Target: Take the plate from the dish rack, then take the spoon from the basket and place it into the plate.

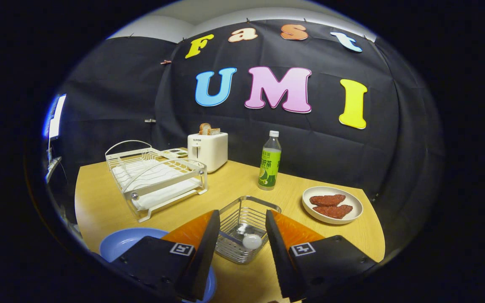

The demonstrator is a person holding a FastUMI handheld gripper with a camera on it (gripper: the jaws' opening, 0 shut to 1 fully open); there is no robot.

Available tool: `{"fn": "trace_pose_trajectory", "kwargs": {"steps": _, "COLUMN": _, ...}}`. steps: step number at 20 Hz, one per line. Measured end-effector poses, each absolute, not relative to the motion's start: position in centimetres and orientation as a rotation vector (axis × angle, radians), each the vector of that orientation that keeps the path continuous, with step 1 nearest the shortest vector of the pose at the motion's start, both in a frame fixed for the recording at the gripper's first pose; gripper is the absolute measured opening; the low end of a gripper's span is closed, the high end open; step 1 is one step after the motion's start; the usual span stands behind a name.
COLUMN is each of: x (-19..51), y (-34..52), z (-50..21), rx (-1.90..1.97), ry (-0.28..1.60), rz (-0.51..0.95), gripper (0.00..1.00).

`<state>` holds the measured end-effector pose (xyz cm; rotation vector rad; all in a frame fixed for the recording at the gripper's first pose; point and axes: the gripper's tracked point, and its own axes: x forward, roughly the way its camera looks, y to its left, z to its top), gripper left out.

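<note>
Two fingers stand released above the basket, so we judge the spoon step is next, lowering to grasp it.

basket shiny wire metal; table matt wood-grain; plate glossy

Wooden table carries dish rack; toaster; bottle; basket; blue plate; white plate.

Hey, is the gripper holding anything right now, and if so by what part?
Nothing is held. The gripper is open, its fingers apart over the wire basket, where the white spoon lies untouched between them.
</note>
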<state>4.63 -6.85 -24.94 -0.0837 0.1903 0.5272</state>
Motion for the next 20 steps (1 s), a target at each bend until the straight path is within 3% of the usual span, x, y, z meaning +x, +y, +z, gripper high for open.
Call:
{"fn": "trace_pose_trajectory", "kwargs": {"steps": 2, "x": 4.8, "y": -6.3, "z": -25.2, "rx": -0.078, "ry": 0.193, "rz": 0.536, "gripper": 0.65}}
{"fn": "trace_pose_trajectory", "kwargs": {"steps": 7, "x": 5.0, "y": -5.6, "z": -25.4, "rx": -0.069, "ry": 0.221, "rz": 0.527, "gripper": 0.38}}
{"fn": "trace_pose_trajectory", "kwargs": {"steps": 8, "x": 5.0, "y": -5.6, "z": -25.4, "rx": -0.066, "ry": 0.226, "rz": 0.523, "gripper": 0.25}}
{"fn": "trace_pose_trajectory", "kwargs": {"steps": 14, "x": 5.6, "y": -6.3, "z": -25.2, "rx": -0.071, "ry": 0.29, "rz": 0.498, "gripper": 0.15}}
{"fn": "trace_pose_trajectory", "kwargs": {"steps": 20, "x": 6.1, "y": -6.5, "z": -22.8, "rx": -0.047, "ry": 0.318, "rz": 0.501, "gripper": 0.13}}
